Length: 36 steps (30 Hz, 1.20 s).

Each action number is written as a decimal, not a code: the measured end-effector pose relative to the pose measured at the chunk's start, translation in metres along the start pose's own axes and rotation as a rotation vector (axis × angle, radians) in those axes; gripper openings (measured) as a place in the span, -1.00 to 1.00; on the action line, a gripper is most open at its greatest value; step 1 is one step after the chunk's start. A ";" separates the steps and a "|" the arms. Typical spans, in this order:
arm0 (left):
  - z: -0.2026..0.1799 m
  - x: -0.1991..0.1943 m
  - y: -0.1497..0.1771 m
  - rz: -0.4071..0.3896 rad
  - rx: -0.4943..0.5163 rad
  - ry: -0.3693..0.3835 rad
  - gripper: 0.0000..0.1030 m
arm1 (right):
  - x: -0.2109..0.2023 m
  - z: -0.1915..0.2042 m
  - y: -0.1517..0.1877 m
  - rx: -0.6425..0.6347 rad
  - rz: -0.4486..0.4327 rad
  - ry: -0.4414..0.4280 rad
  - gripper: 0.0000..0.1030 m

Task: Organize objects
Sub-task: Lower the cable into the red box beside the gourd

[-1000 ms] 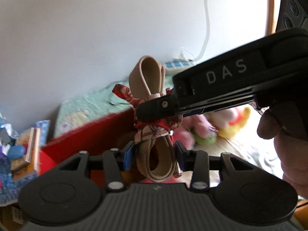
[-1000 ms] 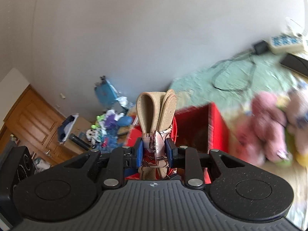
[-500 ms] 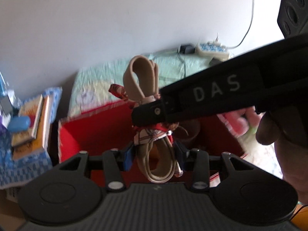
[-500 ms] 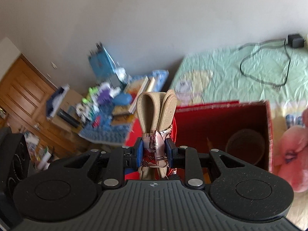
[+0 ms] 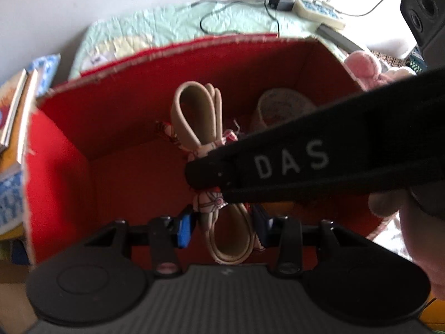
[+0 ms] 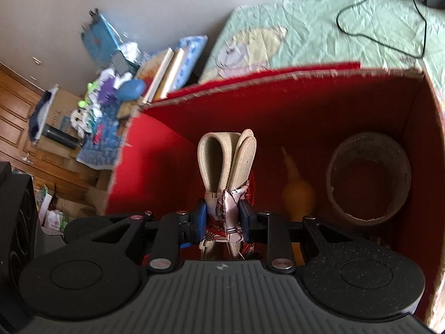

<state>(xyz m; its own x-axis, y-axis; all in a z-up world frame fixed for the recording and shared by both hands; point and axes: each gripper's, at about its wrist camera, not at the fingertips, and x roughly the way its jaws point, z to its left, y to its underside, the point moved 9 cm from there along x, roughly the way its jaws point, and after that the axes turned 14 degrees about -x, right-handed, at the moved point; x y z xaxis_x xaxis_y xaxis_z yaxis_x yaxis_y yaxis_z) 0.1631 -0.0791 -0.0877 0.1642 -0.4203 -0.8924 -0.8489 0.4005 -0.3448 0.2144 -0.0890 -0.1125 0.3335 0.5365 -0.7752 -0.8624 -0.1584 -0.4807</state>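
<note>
You hold the belt (image 6: pixel 226 164) over the open red box (image 5: pixel 69 183), so that it drops straight in. It is a tan strap folded into long loops and bound at the middle by a red-and-white patterned cloth (image 6: pixel 222 214). Your right gripper (image 6: pixel 222 218) is clamped on that cloth knot, pads touching both sides. Your left gripper (image 5: pixel 222 226) brackets the lower loop, its pads just beside the strap; contact I cannot tell. From the right wrist, a round pot (image 6: pixel 368 178) sits in the box at two o'clock, a yellow thing (image 6: pixel 297 192) between. Books (image 6: pixel 164 75) lie outside at ten o'clock
</note>
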 end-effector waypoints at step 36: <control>0.018 0.026 -0.016 -0.021 0.035 -0.123 0.34 | 0.006 -0.044 0.033 0.155 0.042 0.154 -0.48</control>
<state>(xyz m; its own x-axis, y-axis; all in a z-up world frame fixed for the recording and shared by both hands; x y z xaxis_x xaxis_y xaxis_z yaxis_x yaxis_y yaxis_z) 0.1904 -0.0821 -0.1105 0.2435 -0.3265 -0.9133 -0.8272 0.4217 -0.3713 0.2051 -0.1270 -0.1511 0.3404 0.3974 -0.8522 -0.9210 -0.0417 -0.3874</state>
